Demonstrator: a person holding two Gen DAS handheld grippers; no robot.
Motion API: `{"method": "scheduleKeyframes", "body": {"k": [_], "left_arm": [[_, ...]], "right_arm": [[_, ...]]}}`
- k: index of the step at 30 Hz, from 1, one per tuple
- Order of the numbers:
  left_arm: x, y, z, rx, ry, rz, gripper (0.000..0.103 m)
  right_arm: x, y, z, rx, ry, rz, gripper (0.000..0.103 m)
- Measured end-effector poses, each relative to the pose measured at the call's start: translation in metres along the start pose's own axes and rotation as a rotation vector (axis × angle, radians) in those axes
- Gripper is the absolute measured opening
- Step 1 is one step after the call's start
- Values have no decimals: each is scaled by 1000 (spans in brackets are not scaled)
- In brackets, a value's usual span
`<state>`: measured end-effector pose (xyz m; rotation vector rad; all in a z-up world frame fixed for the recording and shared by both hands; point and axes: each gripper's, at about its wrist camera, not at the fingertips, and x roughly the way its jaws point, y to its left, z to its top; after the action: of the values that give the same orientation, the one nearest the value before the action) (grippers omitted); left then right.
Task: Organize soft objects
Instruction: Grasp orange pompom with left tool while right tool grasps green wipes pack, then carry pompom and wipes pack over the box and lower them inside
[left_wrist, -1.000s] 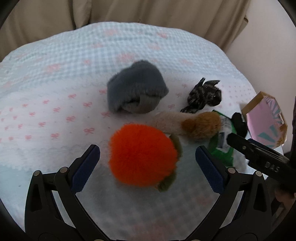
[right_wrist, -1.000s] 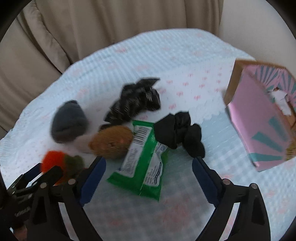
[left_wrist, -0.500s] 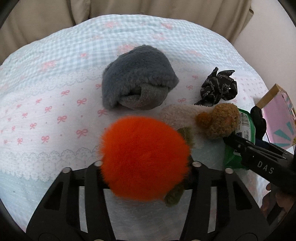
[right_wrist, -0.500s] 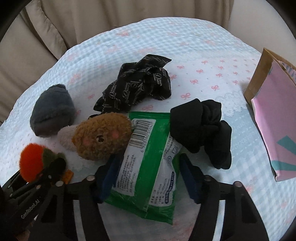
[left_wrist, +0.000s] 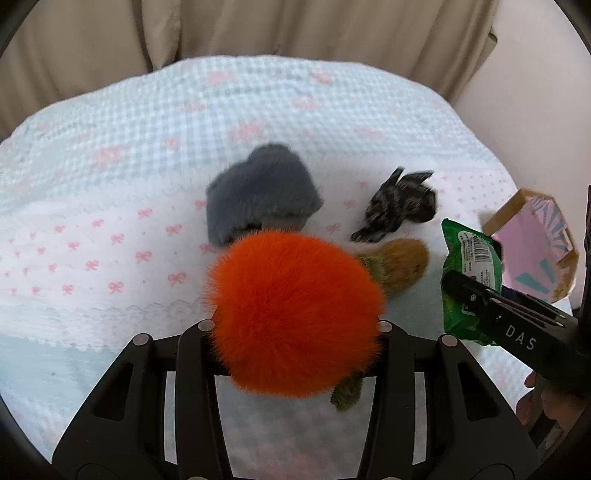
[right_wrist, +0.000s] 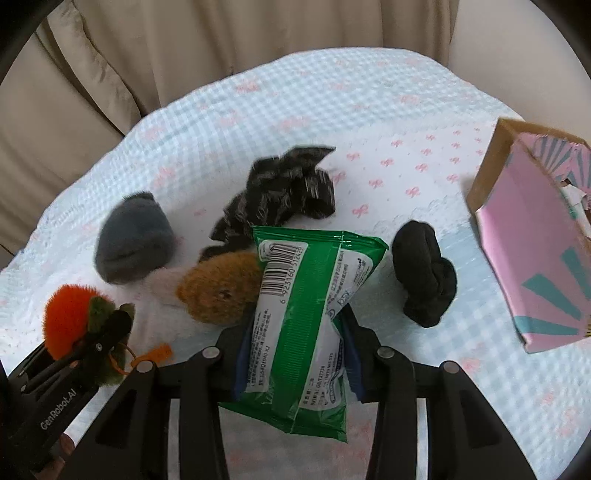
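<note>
**Both claws loaded, box is off to the right**

Grippers are both clamped: left gripper (left_wrist: 295, 328) squeezes the orange pompom (left_wrist: 295, 314), right gripper (right_wrist: 295, 354) pinches the green wipes pack (right_wrist: 306, 325) across its short side, long axis pointing away from the camera. Both look lifted off the bedspread (right_wrist: 332, 92), though blur makes that iffy. The pink box (right_wrist: 532, 251) sits at the right edge, so the right hand is nearer. Grey fuzzy sock (right_wrist: 133, 240), brown plush (right_wrist: 218, 288) and black scrunchie (right_wrist: 424, 277) wait mid-spread.

Two plush toys: one orange (left_wrist: 295, 317), one brown (right_wrist: 218, 291). Three cloth bundles: grey (right_wrist: 135, 245), patterned (right_wrist: 280, 192), black (right_wrist: 424, 277). One green packet (right_wrist: 306, 325), one box (right_wrist: 535, 243).
</note>
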<state>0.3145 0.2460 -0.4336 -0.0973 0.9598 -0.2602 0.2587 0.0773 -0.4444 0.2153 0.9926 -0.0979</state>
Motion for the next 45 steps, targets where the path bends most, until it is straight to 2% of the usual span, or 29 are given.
{"method": "scheduleKeyframes", "body": {"k": [8,15,19,26,30,34,40,45], "left_arm": [[-79,-20,29,-7,-64,3,39],[-155,-48,52,-14,-105,-10,39],[-192,-79,60,15,-120,19,39],[-229,-146,68,46,-131,-10,39],[-239,-193,65,49,-125,-18,39],[-238,-243,63,8,-112,-29,39],[-207,-329,59,10,-79,-35,39],[-164,-387,60,2,-32,-49,39]], "right_arm": [[-70,6,15,-18,-49,29,39],[-153,8,34,-51,-109,61,38],[-198,-6,44,-55,-139,65,38],[-255,-52,56,-45,-168,54,38],[-282,-88,59,-70,-164,61,38],[-296,-129,65,-131,-133,81,38],[-303,-204,82,-192,-106,100,38],[-291,-265,100,-193,-85,99,38]]}}
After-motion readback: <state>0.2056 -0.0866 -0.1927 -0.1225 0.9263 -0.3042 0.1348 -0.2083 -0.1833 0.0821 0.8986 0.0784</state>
